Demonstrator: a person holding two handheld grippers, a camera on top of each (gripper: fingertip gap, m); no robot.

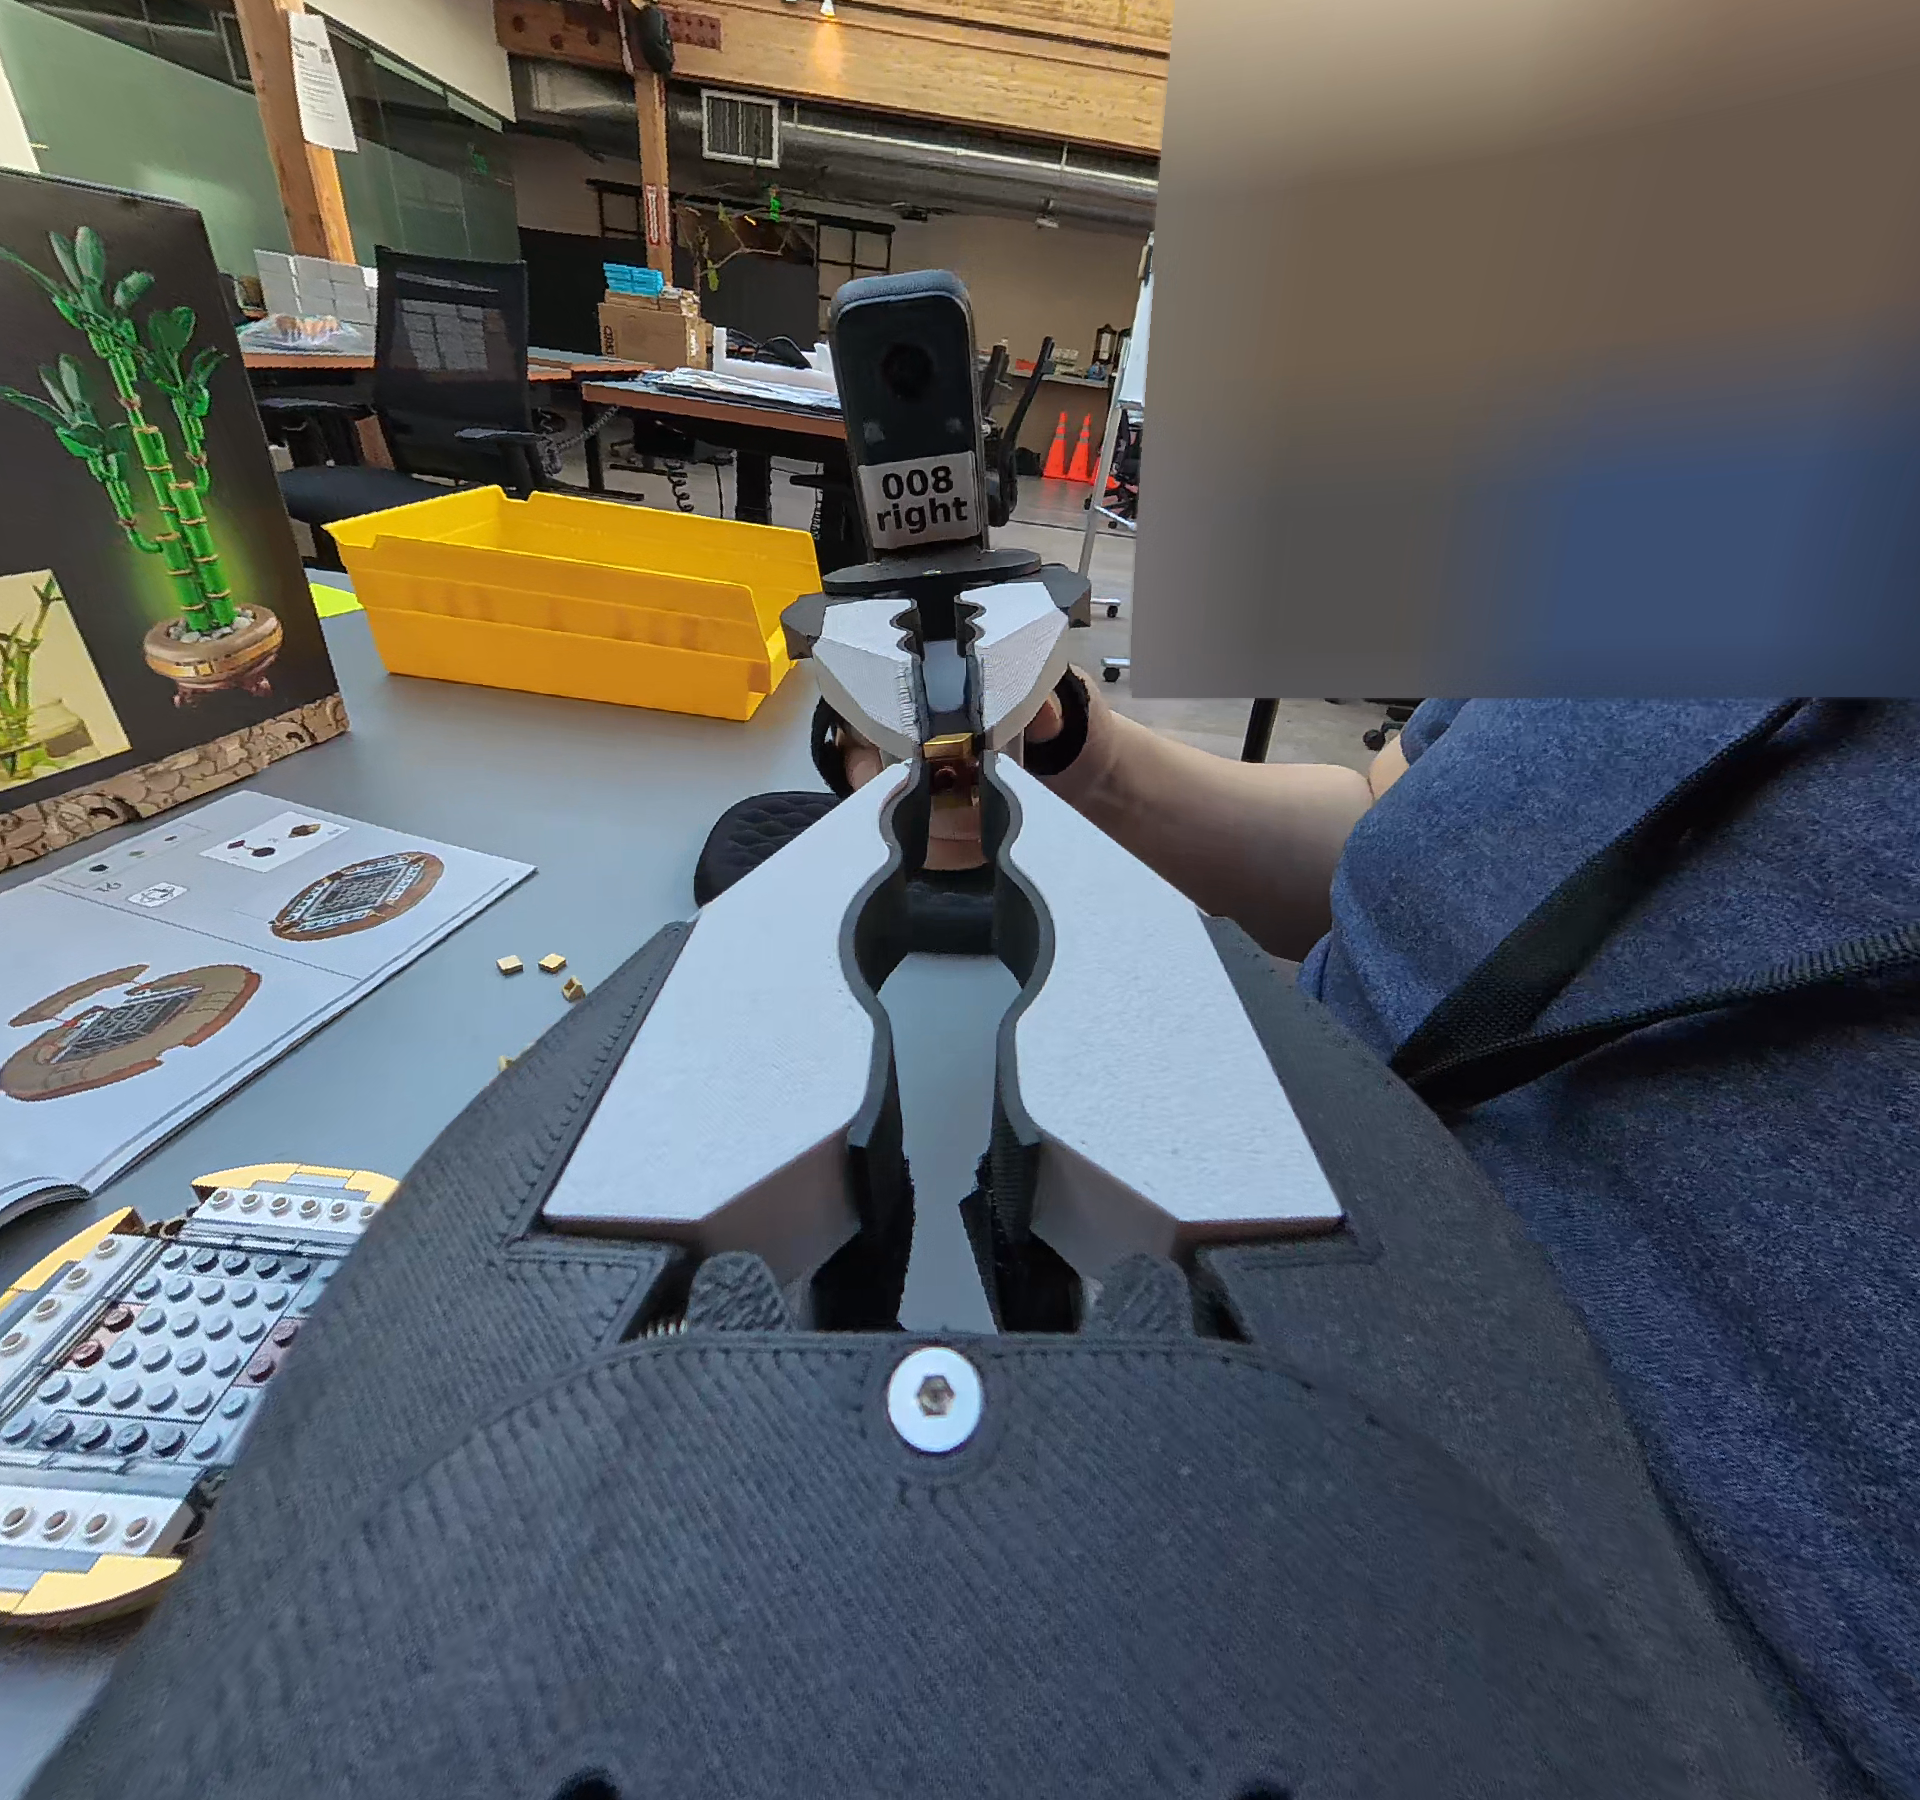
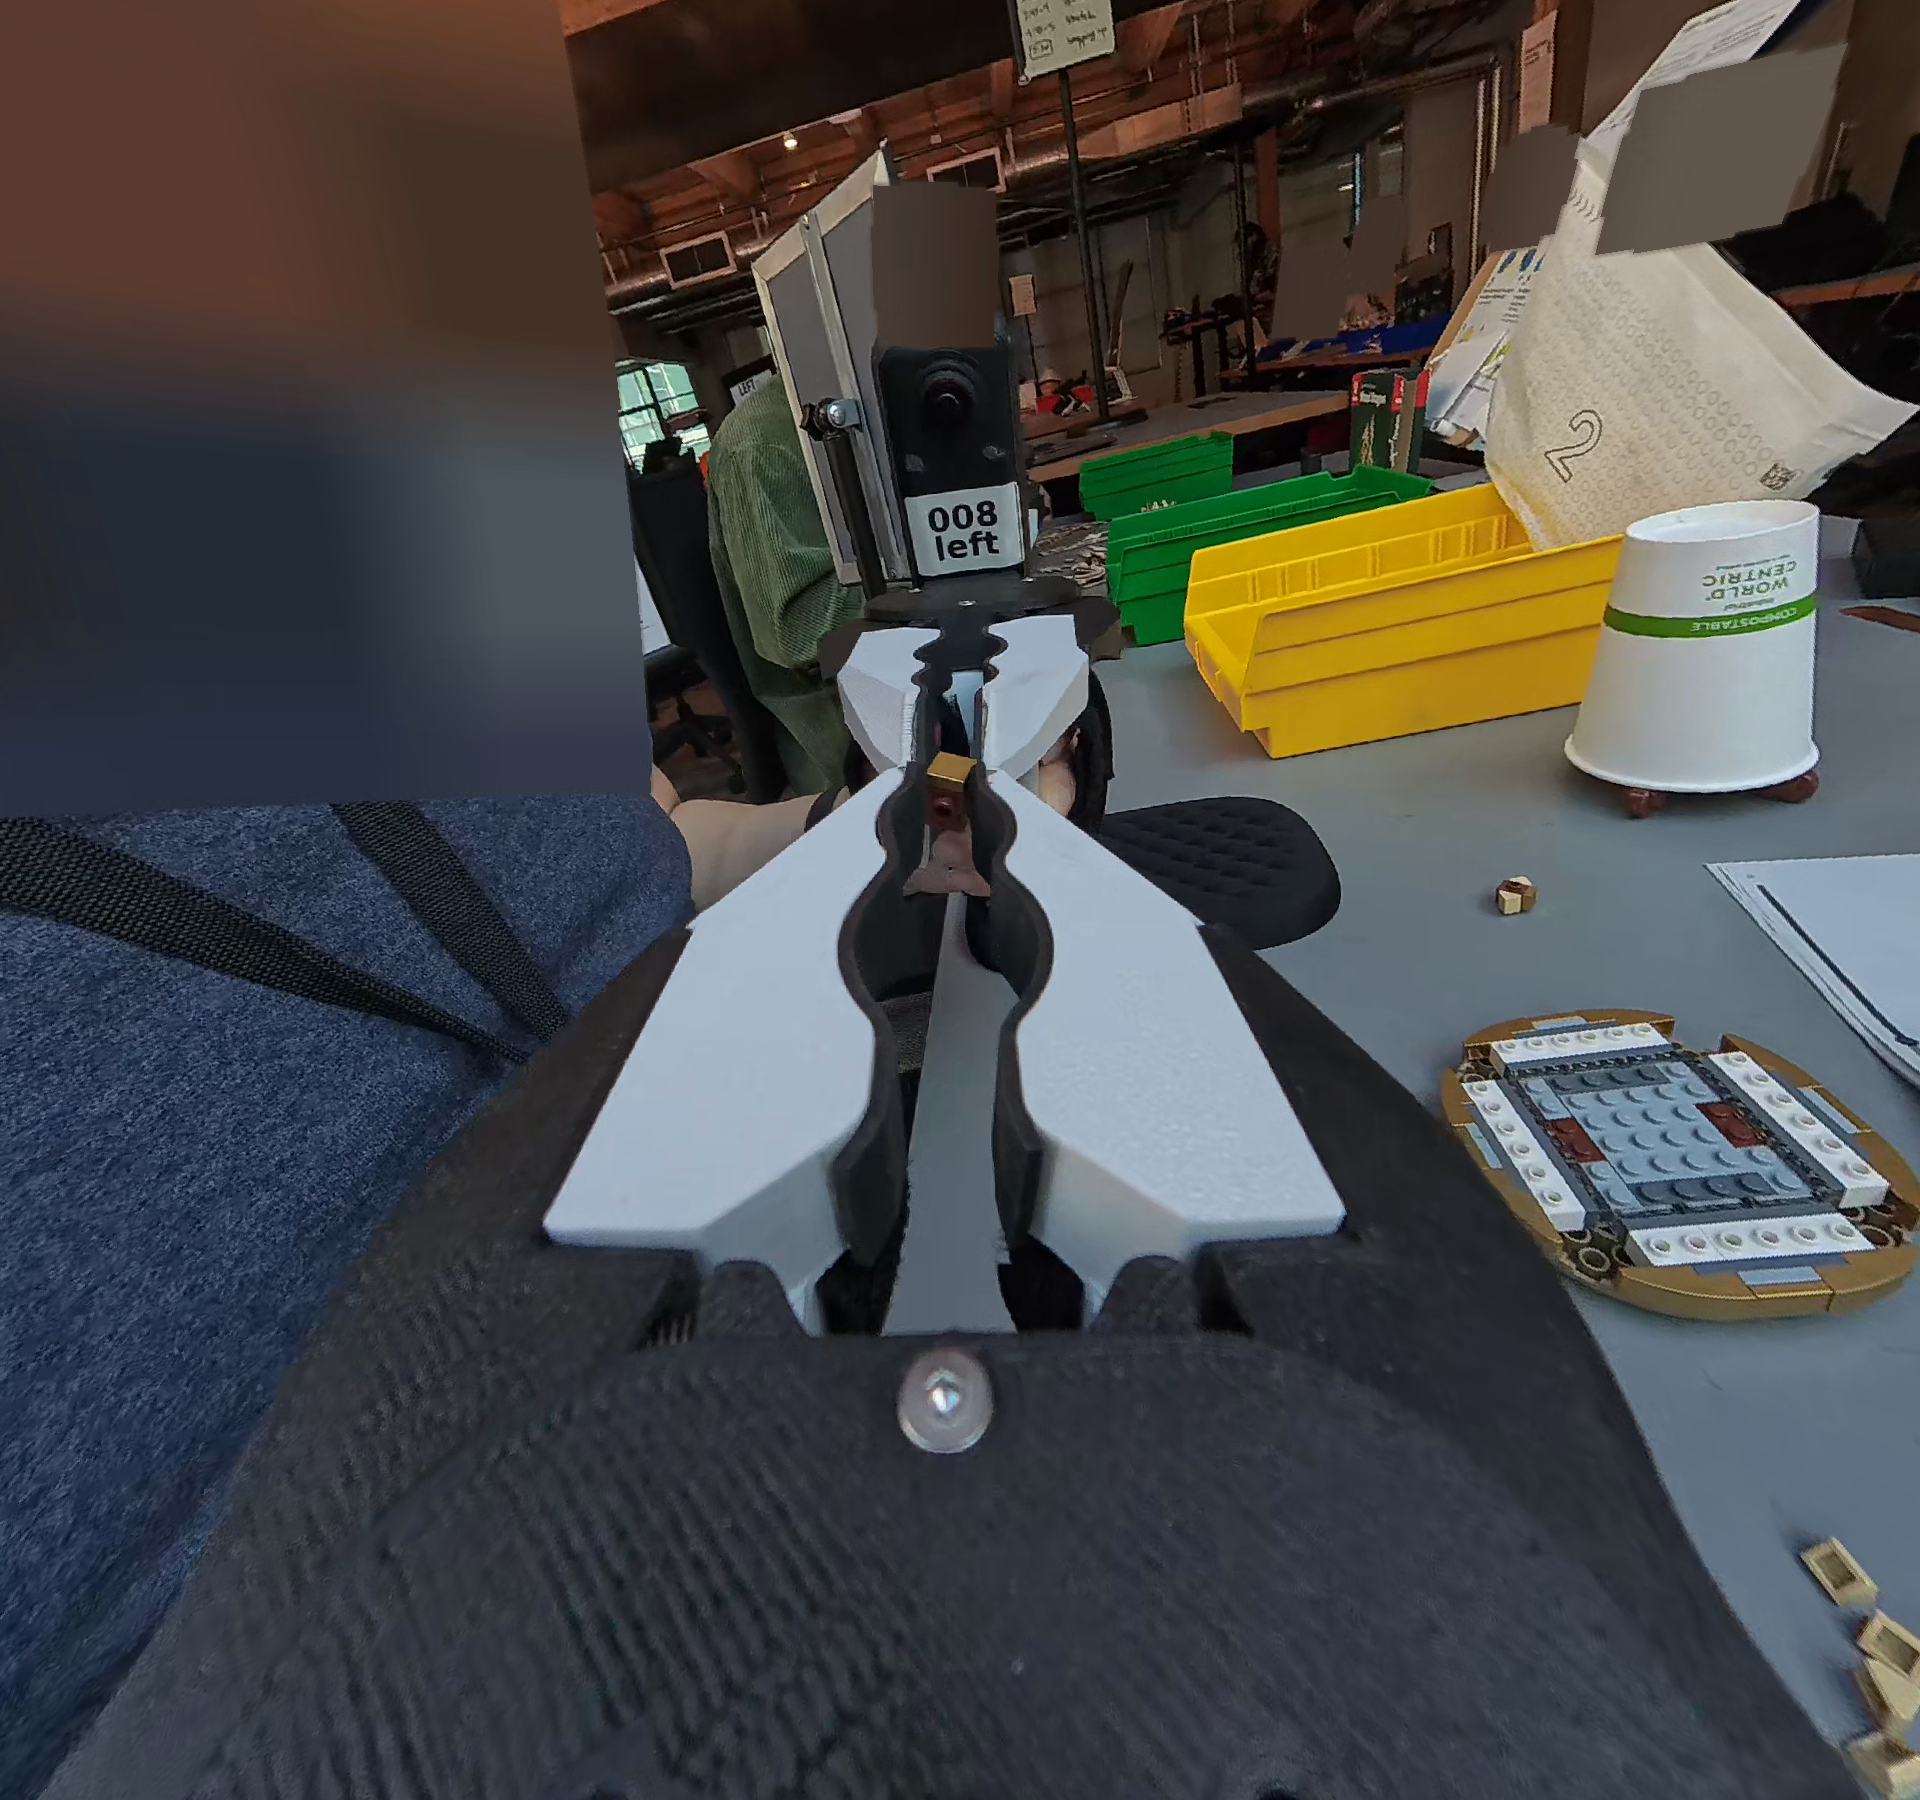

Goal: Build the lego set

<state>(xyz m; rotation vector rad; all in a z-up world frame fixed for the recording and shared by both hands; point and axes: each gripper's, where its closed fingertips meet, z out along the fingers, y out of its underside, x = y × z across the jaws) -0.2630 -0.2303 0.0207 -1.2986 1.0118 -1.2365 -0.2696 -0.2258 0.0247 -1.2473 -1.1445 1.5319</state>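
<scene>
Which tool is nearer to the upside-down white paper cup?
Left. The left tool is level with the white paper cup across the table; the right tool reaches in from farther away.

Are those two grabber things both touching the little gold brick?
Touching. In the left wrist view, the left gripper and right gripper meet tip to tip, both closed around the gold piece.

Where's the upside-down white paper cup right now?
The upside-down white paper cup with a green band shows only in the right wrist view, at far right on the grey table, beside the yellow plastic bin, resting on small brown pieces.
</scene>
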